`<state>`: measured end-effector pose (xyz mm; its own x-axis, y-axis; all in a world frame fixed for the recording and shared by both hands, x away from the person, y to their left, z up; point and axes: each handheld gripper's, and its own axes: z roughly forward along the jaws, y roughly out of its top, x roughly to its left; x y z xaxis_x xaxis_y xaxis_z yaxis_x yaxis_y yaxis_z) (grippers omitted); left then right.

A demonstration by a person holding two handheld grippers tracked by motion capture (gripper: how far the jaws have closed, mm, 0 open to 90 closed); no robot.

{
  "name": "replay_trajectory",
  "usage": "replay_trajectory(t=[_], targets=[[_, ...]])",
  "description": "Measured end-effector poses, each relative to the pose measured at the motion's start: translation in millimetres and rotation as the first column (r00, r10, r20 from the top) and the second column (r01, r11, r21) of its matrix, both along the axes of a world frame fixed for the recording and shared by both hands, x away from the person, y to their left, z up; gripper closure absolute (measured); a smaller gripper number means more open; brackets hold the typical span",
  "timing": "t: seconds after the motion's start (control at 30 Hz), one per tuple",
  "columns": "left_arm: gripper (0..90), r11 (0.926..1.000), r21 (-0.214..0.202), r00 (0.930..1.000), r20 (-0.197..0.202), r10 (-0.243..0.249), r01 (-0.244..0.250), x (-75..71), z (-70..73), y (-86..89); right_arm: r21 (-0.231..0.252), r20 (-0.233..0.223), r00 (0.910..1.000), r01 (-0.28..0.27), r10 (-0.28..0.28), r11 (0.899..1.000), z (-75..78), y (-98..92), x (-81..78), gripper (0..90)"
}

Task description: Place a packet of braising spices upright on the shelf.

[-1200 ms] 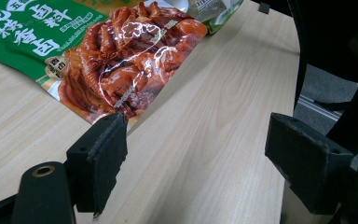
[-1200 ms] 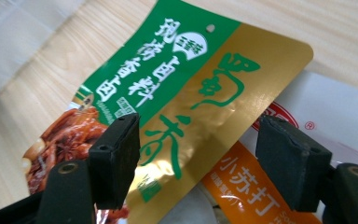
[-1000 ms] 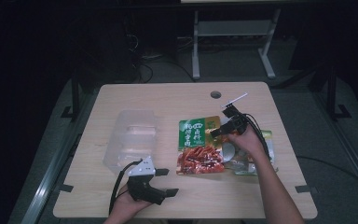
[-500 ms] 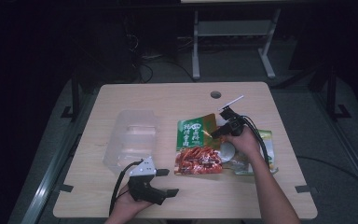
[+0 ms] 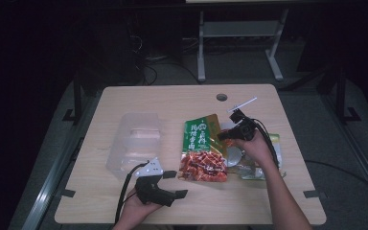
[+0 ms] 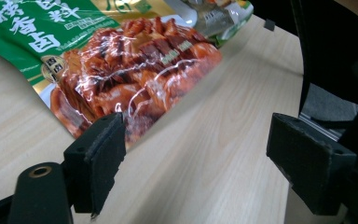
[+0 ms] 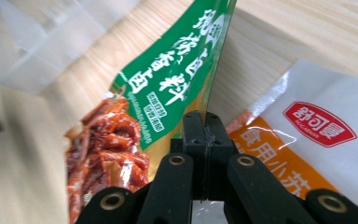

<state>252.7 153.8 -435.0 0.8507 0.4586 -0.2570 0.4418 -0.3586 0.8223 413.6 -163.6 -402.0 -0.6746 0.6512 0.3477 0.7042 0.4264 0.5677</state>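
A green and red food packet (image 5: 202,148) lies flat in the middle of the table. My right gripper (image 5: 223,135) is at its right edge. Its jaws have just been closing, and in the right gripper view my right gripper (image 7: 205,135) stands shut, pinching the edge of the packet (image 7: 168,88), which lifts a little there. My left gripper (image 5: 175,184) rests near the table's front edge, open, pointing at the packet's lower left corner. In the left gripper view my left gripper (image 6: 214,158) has bare wood between its wide jaws, with the packet (image 6: 135,60) just beyond the left pad (image 6: 98,158).
A clear plastic container (image 5: 135,139) stands left of the packet. A white and orange packet (image 7: 317,135) lies to the right, partly under my right hand (image 5: 256,146). A cable hole (image 5: 222,97) sits near the table's far edge.
My right gripper has gone from open to shut on the packet's right edge and has shifted slightly left and up with it. My left gripper has stayed put.
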Motion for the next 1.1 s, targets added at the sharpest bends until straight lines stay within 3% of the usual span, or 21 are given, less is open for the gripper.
replay_trajectory(t=[0.27,0.43,0.63,0.7,0.77,0.87,1.1], targets=[[17.7,0.9991,0.001,0.9985,0.035,0.043,-0.043,12.8,9.2,-11.4,0.063,0.091,0.9956,-0.028,0.022,0.998,27.0,-8.2,-22.9,90.0],[16.6,0.9962,-0.012,0.9956,0.037,0.087,-0.086,29.9,13.4,-22.0,0.092,0.167,0.9850,-0.059,0.043,0.994,46.2,-18.0,-44.0,90.0],[15.2,0.9874,-0.011,0.9872,0.021,0.158,-0.158,47.8,10.9,-38.7,0.091,0.224,0.9731,-0.078,0.056,0.993,59.7,-26.3,-60.0,90.0],[15.2,0.9851,-0.047,0.9862,-0.012,0.165,-0.166,55.2,7.2,-42.2,0.093,0.241,0.9685,-0.085,0.061,0.992,63.8,-29.1,-65.6,90.0],[15.2,0.9827,-0.043,0.9828,-0.050,0.178,-0.180,64.2,4.1,-45.3,0.095,0.257,0.9642,-0.091,0.064,0.991,65.6,-31.4,-70.5,90.0],[21.3,0.9849,-0.077,0.9825,-0.116,0.146,-0.155,78.6,-0.9,-47.5,0.101,0.269,0.9614,-0.091,0.061,0.991,63.4,-34.5,-74.9,90.0],[33.3,0.9907,-0.087,0.9808,-0.174,0.088,-0.104,99.7,-7.8,-54.6,0.168,0.260,0.9650,-0.081,0.035,0.982,51.4,-46.6,-77.9,90.0]])
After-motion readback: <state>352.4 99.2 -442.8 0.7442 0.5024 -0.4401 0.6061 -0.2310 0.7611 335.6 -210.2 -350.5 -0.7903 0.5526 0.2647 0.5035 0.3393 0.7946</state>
